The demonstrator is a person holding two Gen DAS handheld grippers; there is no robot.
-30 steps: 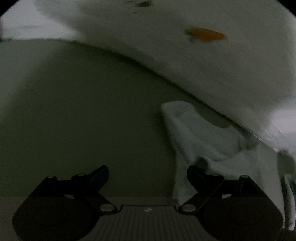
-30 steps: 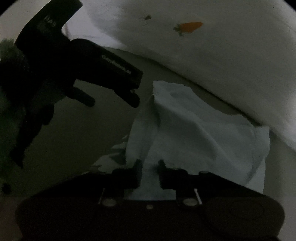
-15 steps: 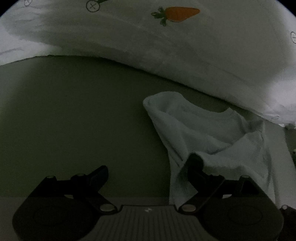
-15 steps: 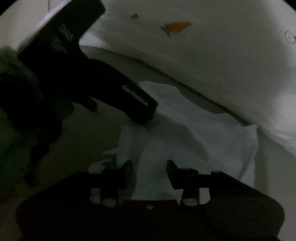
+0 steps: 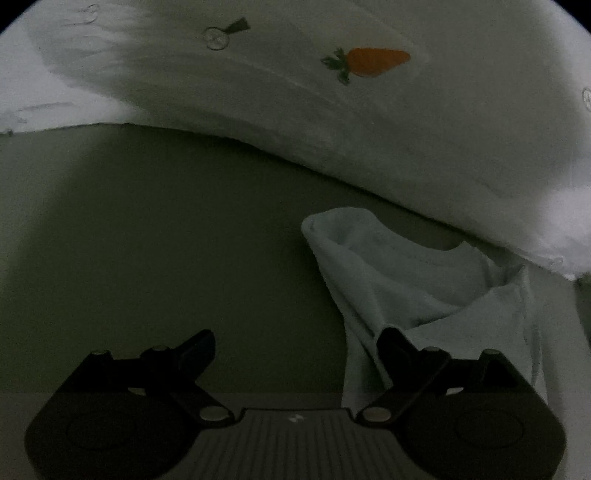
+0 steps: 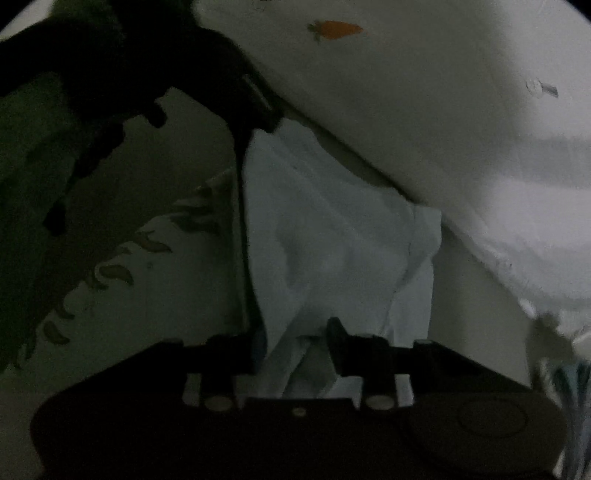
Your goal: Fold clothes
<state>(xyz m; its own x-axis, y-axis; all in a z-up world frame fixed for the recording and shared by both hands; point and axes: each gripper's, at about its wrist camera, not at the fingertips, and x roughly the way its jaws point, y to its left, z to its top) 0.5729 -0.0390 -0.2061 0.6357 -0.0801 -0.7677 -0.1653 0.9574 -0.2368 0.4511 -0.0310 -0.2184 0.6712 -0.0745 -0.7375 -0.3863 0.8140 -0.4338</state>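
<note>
A small pale blue garment lies crumpled on a dark olive surface. My left gripper is open and empty, its right finger at the garment's near left edge. In the right wrist view the same garment spreads ahead. My right gripper is open with cloth lying between its fingers. The left gripper shows there as a dark shape at the garment's far left corner.
A white quilt with an orange carrot print bulges along the far side and overhangs the garment's far edge; it also shows in the right wrist view. A leaf-patterned cloth lies to the left of the garment.
My right gripper has opened from shut on the garment and let it go. The left gripper moved closer to the garment's left edge, staying open.
</note>
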